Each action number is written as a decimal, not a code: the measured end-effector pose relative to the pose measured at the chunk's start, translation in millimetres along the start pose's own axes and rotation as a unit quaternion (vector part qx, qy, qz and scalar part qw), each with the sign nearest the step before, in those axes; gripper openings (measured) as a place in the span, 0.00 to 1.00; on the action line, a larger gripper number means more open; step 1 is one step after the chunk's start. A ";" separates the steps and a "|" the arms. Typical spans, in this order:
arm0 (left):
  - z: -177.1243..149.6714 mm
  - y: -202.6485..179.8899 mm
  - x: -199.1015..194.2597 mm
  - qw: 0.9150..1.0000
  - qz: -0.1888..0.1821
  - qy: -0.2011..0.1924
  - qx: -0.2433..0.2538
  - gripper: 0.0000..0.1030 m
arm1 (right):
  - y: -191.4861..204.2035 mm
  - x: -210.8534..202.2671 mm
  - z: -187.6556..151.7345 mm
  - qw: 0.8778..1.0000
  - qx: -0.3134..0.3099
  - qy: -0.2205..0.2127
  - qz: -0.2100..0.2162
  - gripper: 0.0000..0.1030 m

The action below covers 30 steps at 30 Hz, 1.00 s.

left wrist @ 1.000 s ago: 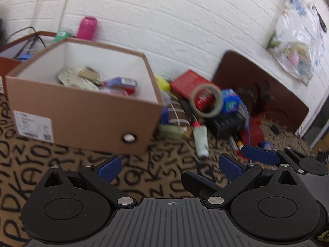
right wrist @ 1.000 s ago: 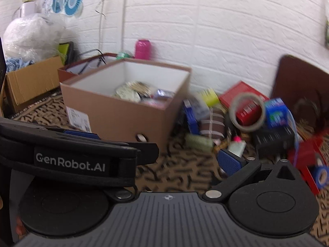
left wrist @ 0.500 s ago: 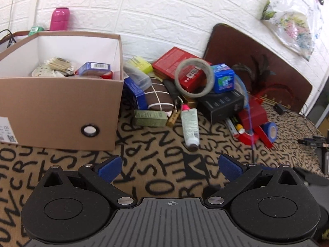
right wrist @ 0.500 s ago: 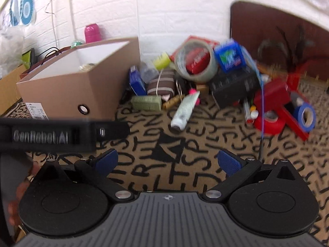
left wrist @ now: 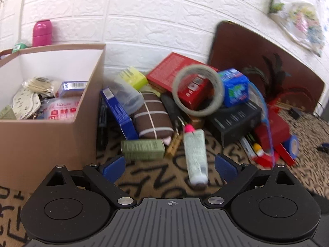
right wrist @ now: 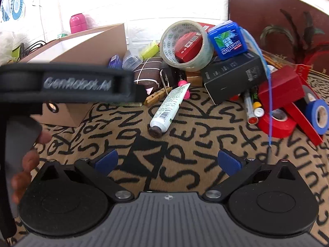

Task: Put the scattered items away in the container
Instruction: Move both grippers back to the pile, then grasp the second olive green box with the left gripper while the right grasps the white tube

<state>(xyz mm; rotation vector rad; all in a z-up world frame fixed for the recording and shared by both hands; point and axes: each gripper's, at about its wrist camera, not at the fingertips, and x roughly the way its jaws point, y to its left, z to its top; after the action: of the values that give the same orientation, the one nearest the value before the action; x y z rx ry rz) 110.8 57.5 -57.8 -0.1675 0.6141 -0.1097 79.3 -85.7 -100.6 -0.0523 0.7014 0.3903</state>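
A brown cardboard box with several items inside stands at the left; it also shows in the right wrist view. A pile of scattered items lies to its right: a pale green tube, a green carton, a brown striped pouch, a clear tape roll, a blue Mentos box. My left gripper is open and empty, just short of the tube and carton. My right gripper is open and empty above the carpet, short of the tube.
A black box, red boxes, red tape, blue tape and markers lie at the right. The left gripper's body crosses the right wrist view. A dark board leans on the white wall.
Both grippers have swung right, away from the box, and moved closer to the pile. The tube and carton now sit nearer the left fingers. Both stay open and empty.
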 end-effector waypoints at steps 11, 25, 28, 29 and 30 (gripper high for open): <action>-1.0 -7.7 25.4 0.999 -0.020 0.035 -0.016 0.93 | -7.7 22.6 5.3 1.000 -0.012 -0.009 -0.004 0.99; 3.4 10.4 54.6 0.997 0.030 0.051 -0.039 0.69 | -8.4 46.5 16.6 1.000 -0.018 -0.023 -0.004 0.85; 3.6 19.5 51.8 0.996 0.037 0.051 -0.057 0.74 | -14.2 46.3 15.5 1.000 -0.011 -0.023 -0.001 0.85; 3.3 20.8 51.7 0.996 0.040 0.049 -0.056 0.77 | -14.9 46.7 15.7 1.000 -0.010 -0.023 0.000 0.85; 3.7 22.1 52.1 0.996 0.044 0.047 -0.055 0.77 | -14.4 47.2 16.4 1.000 -0.011 -0.023 0.000 0.85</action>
<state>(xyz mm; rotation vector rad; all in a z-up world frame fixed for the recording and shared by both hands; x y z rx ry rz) 156.4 71.7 -88.3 -0.2426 0.7204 0.0010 127.5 -80.5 -119.4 -0.0643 0.6508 0.3978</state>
